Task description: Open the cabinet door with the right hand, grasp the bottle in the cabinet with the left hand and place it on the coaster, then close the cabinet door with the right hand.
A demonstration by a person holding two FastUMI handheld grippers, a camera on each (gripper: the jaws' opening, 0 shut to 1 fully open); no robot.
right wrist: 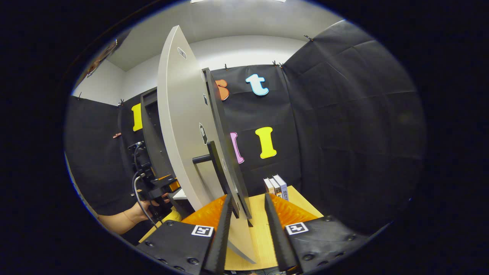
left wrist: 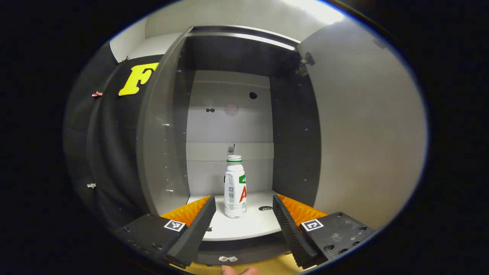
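The cabinet door (right wrist: 183,126) is seen swung open, its edge lying between the spread fingers of the right gripper (right wrist: 247,208), which are not pressed on it; the bottle (left wrist: 234,187) is found upright on the white cabinet shelf (left wrist: 252,225), framed between the released fingers of the left gripper (left wrist: 242,210), untouched; small boxes (right wrist: 276,186) are noted on the wooden worktop (right wrist: 259,233).

My own fingers cover the cabinet (left wrist: 244,76) floor's front corners either side of the bottle (left wrist: 235,187), whose label is too small to read.
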